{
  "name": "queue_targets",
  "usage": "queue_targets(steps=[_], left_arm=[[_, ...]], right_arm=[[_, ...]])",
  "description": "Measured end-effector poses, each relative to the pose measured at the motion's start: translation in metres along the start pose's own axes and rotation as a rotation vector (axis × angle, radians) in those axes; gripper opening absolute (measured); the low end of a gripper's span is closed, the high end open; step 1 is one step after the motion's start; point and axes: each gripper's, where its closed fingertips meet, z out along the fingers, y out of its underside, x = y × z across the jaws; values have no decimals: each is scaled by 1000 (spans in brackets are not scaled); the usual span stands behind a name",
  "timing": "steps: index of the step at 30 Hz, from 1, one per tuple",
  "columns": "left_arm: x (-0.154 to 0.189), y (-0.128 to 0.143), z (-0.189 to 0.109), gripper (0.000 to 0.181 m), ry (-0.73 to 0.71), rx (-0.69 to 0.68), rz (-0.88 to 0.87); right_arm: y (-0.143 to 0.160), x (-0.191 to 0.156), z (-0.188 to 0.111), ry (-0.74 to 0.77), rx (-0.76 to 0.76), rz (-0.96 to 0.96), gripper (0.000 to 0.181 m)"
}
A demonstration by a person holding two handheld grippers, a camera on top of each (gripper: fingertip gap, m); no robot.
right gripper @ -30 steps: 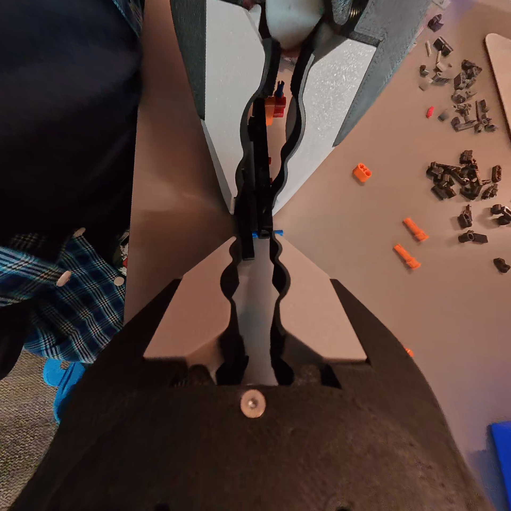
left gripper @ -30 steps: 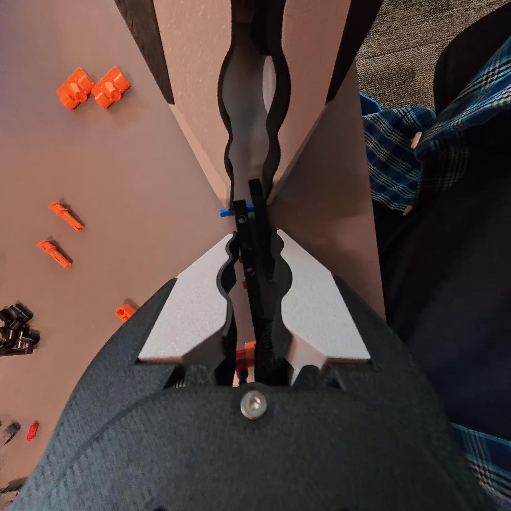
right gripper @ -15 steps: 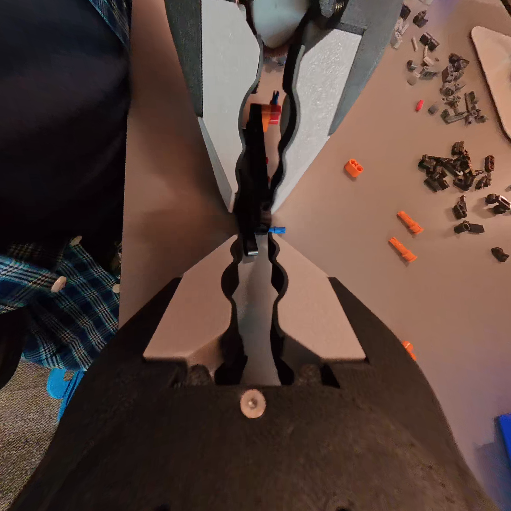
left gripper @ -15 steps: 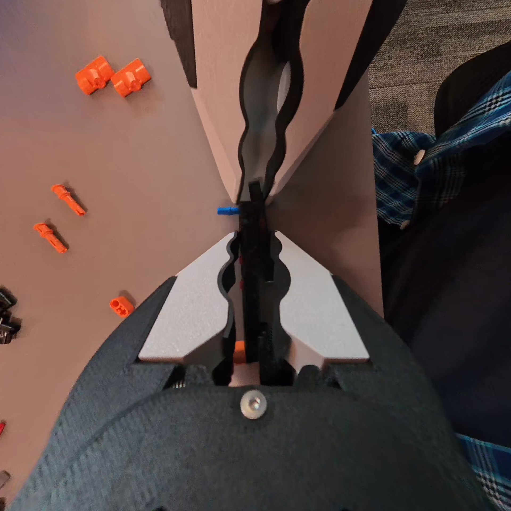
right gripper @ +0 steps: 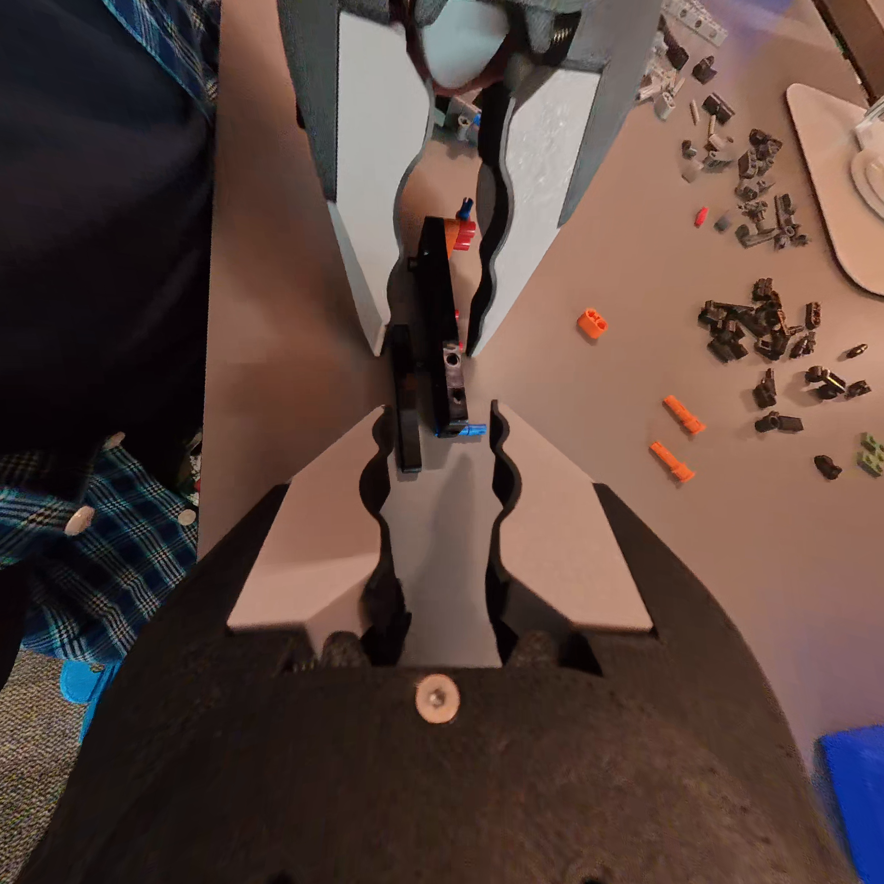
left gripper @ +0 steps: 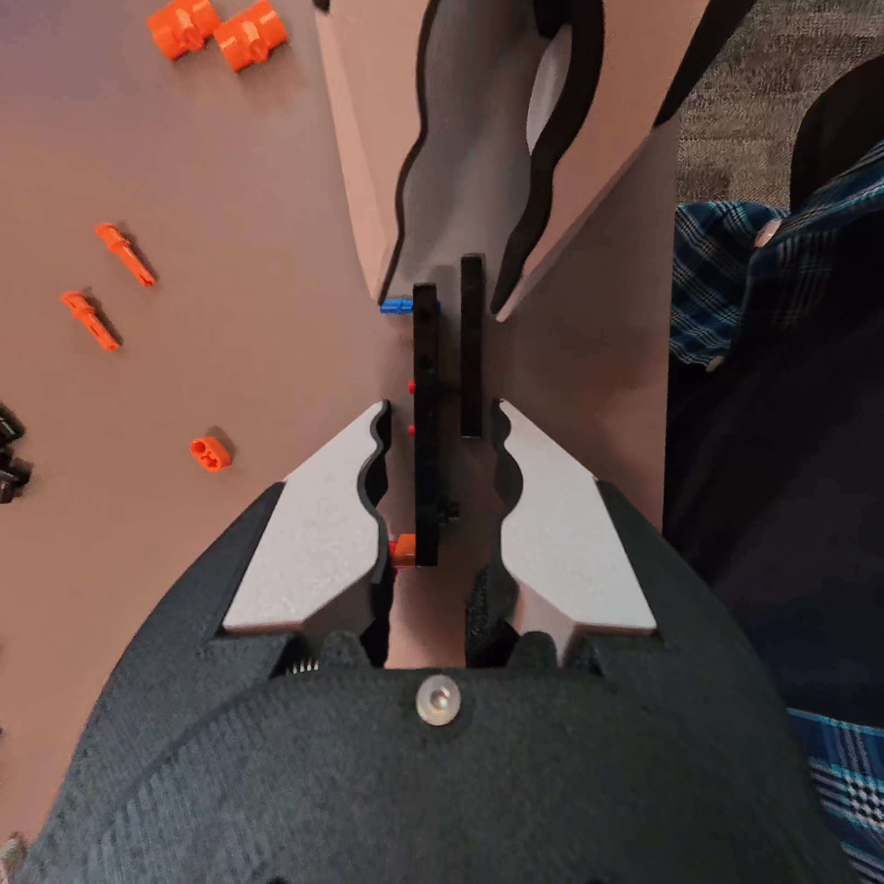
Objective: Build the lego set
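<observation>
In the left wrist view, the left gripper (left gripper: 442,411) is seen spread apart, its white fingers (left gripper: 325,507) clear of the black Lego assembly (left gripper: 427,425) lying between them on the tan table (left gripper: 239,201). The assembly is made of two parallel black beams; a blue pin (left gripper: 395,305) projects from its far end and an orange piece (left gripper: 404,548) sits at its near end. The right gripper (left gripper: 442,299) is seen opposite, likewise released. Two orange connectors (left gripper: 217,27), two orange pins (left gripper: 107,286) and a small orange brick (left gripper: 210,453) lie apart on the left.

In the right wrist view, the right gripper (right gripper: 437,406) is seen parted, the assembly (right gripper: 433,335) resting between its tips and those of the left gripper (right gripper: 425,351), gripped by neither. A heap of black parts (right gripper: 756,330) is scattered to the right. A plaid sleeve (right gripper: 95,550) is seen at the left.
</observation>
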Motion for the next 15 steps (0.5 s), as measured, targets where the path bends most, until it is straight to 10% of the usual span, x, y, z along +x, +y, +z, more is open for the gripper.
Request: queue_targets(steps=[15], left_arm=[[2, 9, -5, 31, 13, 26, 22]], right_arm=[[-1, -8, 17, -106, -4, 5, 17]])
